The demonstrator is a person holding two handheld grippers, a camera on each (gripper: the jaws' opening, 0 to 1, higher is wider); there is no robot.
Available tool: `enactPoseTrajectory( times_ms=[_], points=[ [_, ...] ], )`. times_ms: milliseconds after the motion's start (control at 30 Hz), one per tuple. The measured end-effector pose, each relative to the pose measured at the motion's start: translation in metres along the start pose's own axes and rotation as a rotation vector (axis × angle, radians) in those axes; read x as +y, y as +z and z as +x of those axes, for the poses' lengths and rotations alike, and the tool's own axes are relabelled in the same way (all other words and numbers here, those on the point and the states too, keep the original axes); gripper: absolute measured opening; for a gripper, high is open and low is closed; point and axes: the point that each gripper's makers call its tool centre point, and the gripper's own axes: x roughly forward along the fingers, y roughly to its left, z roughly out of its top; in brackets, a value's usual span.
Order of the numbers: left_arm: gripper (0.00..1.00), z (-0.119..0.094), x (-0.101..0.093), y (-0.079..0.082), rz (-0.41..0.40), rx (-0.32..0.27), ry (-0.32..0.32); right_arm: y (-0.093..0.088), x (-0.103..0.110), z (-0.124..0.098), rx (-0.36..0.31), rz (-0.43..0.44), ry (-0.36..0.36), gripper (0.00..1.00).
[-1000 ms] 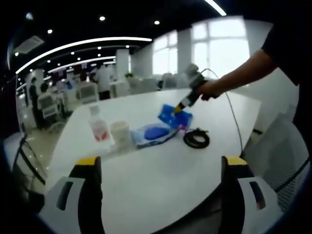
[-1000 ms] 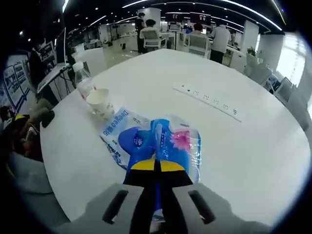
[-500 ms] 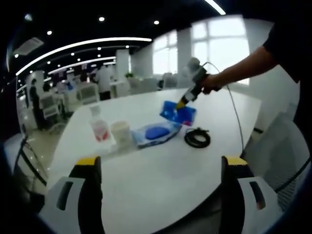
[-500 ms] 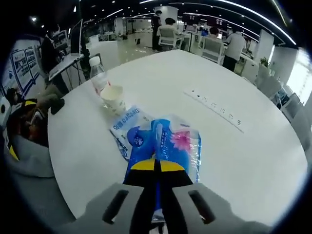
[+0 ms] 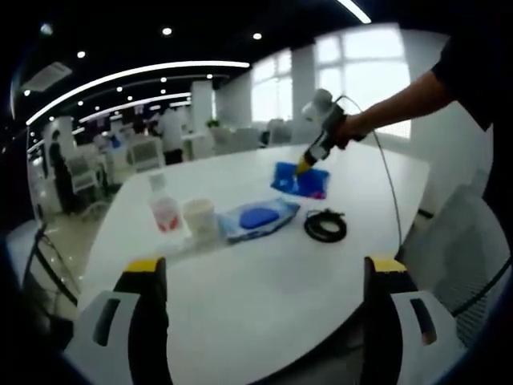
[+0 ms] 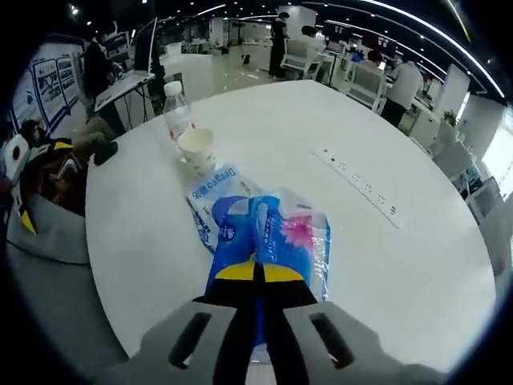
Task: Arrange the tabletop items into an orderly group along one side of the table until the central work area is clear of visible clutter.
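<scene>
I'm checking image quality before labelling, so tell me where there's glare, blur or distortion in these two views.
Left gripper view: the windows are blown out white, the ceiling light strips bow into curves, and the background people are soft. Right gripper view: evenly lit, the blue packet in the right claw is sharp, and the white table edge bulges from fisheye.

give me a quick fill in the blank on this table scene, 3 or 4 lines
1. The right claw is shut on a blue ____ packet.
2. The paper cup stands next to a plastic ____.
3. The coiled black ____ lies on the white table, near the wet-wipes pack.
4. The left claw holds nothing and its jaws stand ____.

Missing words: tissue; bottle; cable; open
</scene>
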Motion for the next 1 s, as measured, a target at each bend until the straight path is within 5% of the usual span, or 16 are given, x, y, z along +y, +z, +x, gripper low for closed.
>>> enactPoseTrajectory(
  times_ms=[1000],
  points=[
    [0.99, 0.000, 0.000, -0.003, -0.001, 0.016, 0.000, -0.018, -0.031, -0.021, 0.075, -0.340, 0.104, 0.00]
  ],
)
